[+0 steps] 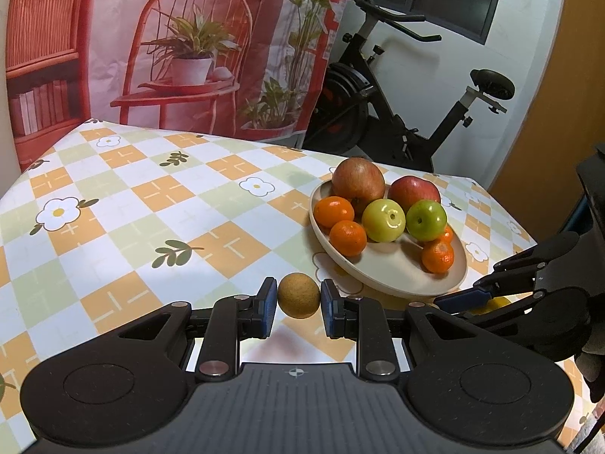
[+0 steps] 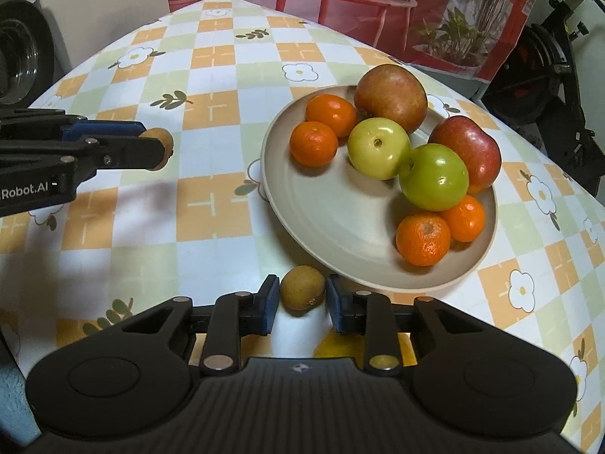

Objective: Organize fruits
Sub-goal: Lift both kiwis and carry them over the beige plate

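My left gripper [image 1: 298, 300] is shut on a small round tan fruit [image 1: 298, 295] and holds it above the tablecloth, left of the plate. It also shows in the right wrist view [image 2: 160, 143] at the left. My right gripper [image 2: 302, 299] is shut on a second small brown fruit [image 2: 302, 289], just off the plate's near rim. The beige plate [image 2: 332, 219] holds two red apples [image 2: 391, 96], two green apples [image 2: 435, 176] and several mandarins [image 2: 423, 238]. The right gripper's fingers [image 1: 476, 297] reach in from the right in the left wrist view.
The table carries a checked orange, green and white flowered cloth [image 1: 151, 204]. Something yellow [image 2: 340, 346] lies on the table under my right gripper. An exercise bike [image 1: 397, 106] stands behind the far table edge, beside a printed backdrop [image 1: 189, 45].
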A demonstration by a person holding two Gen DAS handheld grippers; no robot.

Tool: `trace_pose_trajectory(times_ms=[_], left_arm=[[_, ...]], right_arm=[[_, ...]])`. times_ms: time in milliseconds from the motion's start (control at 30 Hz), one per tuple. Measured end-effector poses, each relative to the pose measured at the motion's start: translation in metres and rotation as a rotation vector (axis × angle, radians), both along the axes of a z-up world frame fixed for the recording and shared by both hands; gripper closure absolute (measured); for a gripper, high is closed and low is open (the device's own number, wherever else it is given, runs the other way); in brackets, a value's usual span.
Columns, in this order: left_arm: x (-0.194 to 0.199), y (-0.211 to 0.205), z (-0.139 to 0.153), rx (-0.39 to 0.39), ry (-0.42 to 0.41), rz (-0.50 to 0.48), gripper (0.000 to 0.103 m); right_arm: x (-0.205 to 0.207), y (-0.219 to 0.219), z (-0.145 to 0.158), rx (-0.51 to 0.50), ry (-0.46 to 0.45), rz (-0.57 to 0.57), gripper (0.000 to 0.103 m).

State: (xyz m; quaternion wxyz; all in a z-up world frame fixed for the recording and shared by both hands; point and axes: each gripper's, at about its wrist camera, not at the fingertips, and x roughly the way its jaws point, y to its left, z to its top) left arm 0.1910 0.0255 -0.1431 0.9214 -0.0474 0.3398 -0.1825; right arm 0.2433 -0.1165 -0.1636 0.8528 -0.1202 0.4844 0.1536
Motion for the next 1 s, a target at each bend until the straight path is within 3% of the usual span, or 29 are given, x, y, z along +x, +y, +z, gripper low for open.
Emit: trace_pose_trajectory(times_ms=[400, 600, 1000], left_arm=[[0.0, -0.016, 0.005, 0.02, -0.015, -0.053, 0.076], [0.002, -0.028, 0.009, 0.024, -0.03, -0.094, 0.076], [0.027, -0.044, 0.022, 0.016, -0.055, -0.142, 0.077]], right_arm=[[-0.022, -0.049, 0.032, 0.241, -0.114, -0.108, 0.074], [-0.026, -0.069, 0.041, 0.269, -0.155, -0.158, 0.074], [-0.023, -0.083, 0.029, 0.277, -0.185, -0.186, 0.074]])
